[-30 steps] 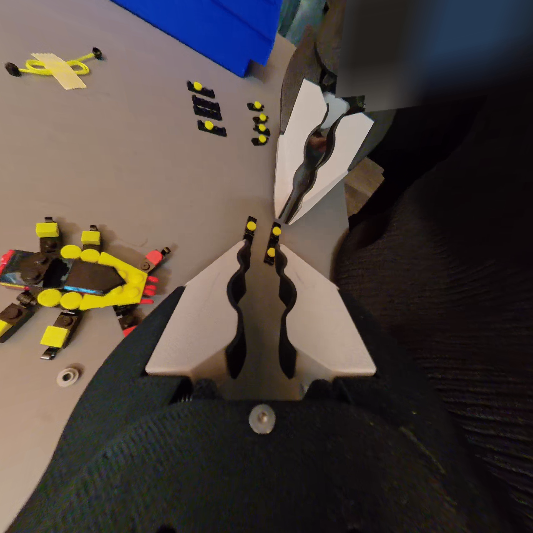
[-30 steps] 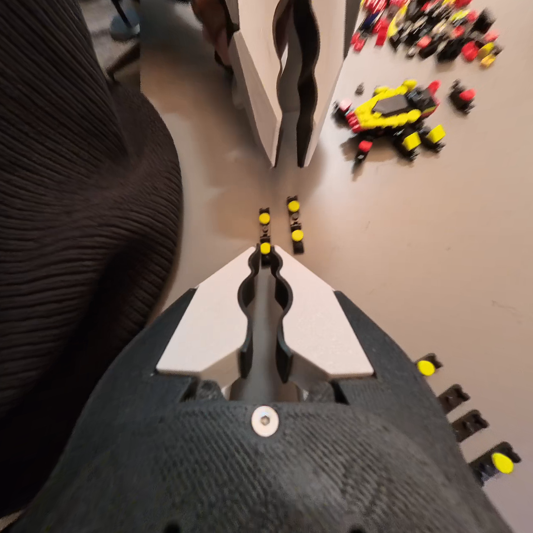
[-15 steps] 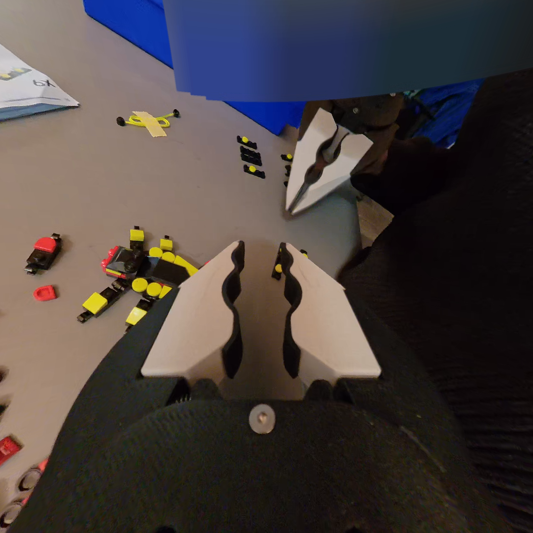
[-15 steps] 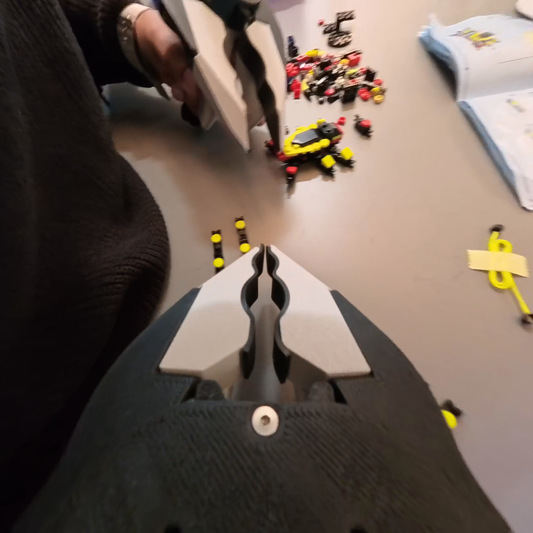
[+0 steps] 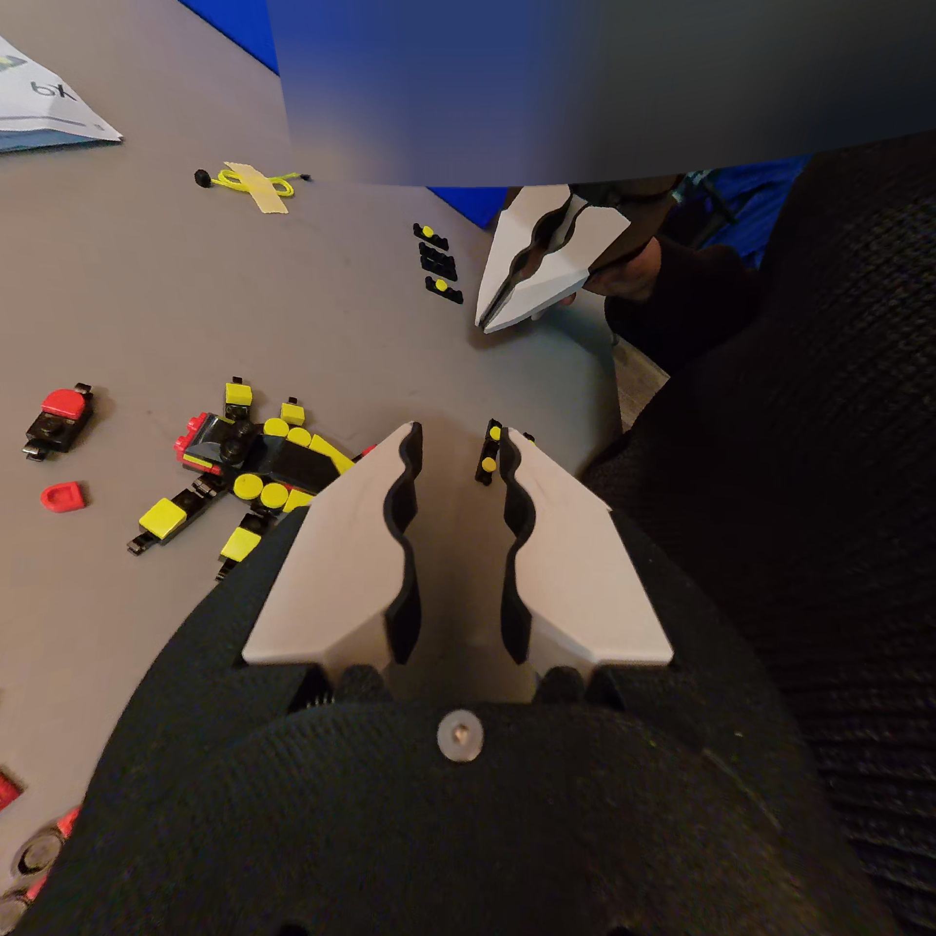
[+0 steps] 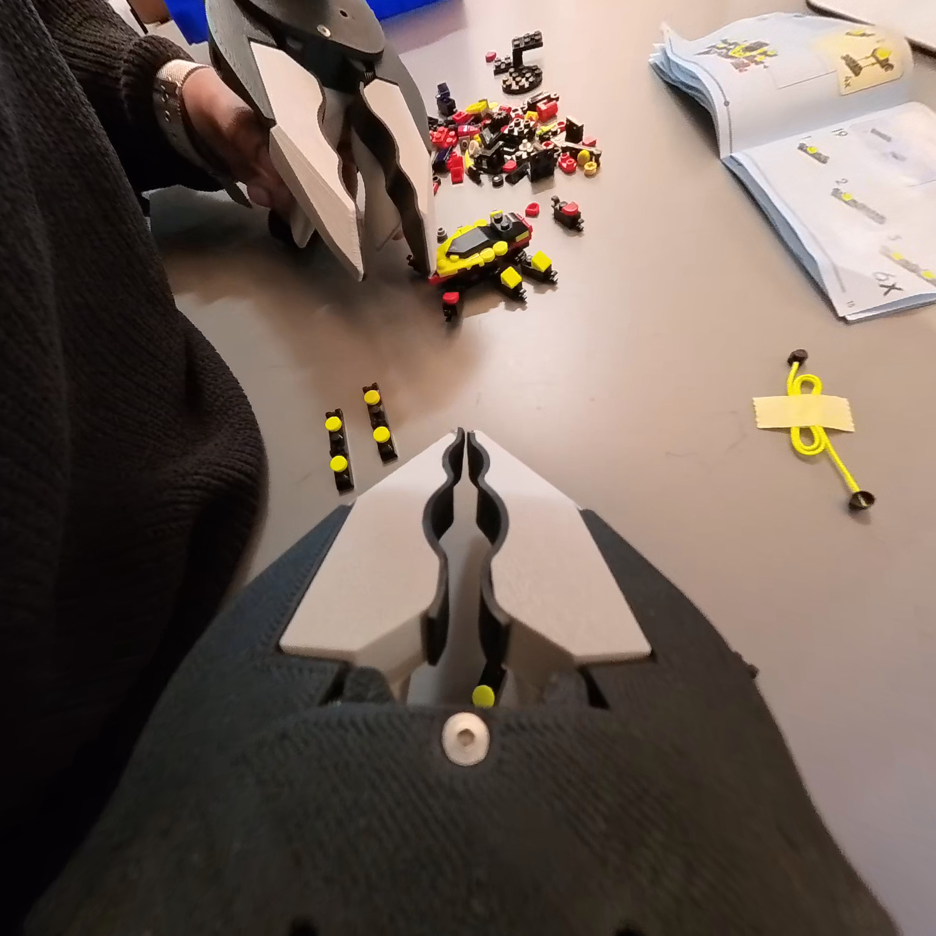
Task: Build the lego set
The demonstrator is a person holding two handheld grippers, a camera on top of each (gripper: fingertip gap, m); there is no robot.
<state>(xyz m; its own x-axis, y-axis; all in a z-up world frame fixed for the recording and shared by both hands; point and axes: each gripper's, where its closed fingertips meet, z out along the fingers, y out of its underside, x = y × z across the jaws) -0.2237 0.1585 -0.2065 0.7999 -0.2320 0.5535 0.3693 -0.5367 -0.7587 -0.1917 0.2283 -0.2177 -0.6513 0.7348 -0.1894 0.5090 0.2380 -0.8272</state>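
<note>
The left gripper is held spread, nothing between its fingers, above the table w/ its tips by the yellow-black model. The right gripper is seen pressed together at the tips, empty, raised off the table.

Only in the right wrist view are both black strips w/ yellow studs shown whole, side by side, just left of the right gripper's tips; in the left wrist view one strip is partly hidden by the left gripper's finger. The loose brick pile and the open booklet are shown fully only in the right wrist view. Three more black strips, near the right gripper, are seen only in the left wrist view. A taped yellow cord is visible in both.
</note>
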